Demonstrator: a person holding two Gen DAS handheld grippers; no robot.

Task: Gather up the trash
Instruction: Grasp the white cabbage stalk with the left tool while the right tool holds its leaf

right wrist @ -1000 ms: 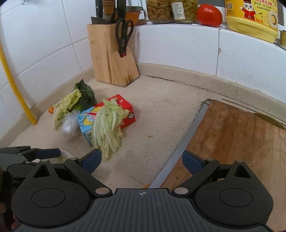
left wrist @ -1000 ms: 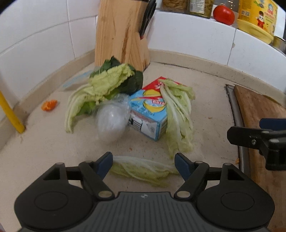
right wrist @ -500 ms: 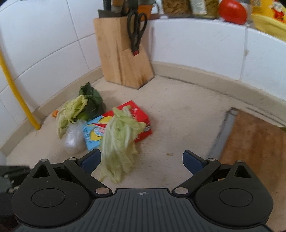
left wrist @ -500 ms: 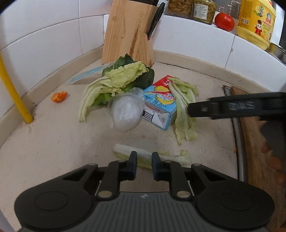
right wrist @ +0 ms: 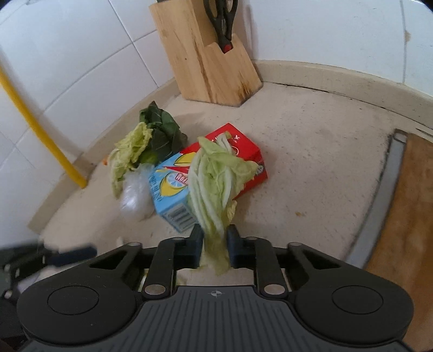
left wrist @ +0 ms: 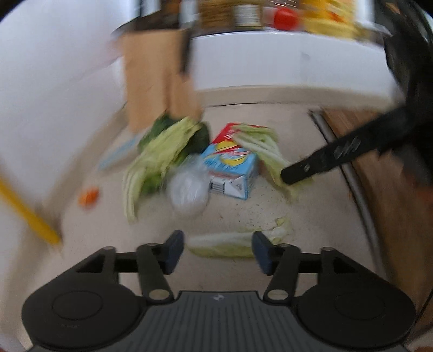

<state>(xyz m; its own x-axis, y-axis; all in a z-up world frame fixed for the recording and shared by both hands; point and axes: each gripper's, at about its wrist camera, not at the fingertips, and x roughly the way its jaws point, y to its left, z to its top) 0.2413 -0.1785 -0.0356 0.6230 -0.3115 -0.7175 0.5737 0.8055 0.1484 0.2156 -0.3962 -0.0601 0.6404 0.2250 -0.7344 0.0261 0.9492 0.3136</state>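
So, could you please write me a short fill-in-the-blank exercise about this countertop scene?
1. The cabbage leaf between the right gripper fingers lies draped over a blue and red ____.
2. Black scissors are stored in the wooden ____ block.
3. The crumpled clear plastic sits on the carton's ____ side in the right wrist view.
4. The left gripper has its jaws ____ around a pale leaf strip.

Missing words: carton; knife; left; open

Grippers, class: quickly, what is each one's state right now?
Left gripper: open, just reopened, astride a cabbage scrap.
Right gripper: just closed on the cabbage leaf.
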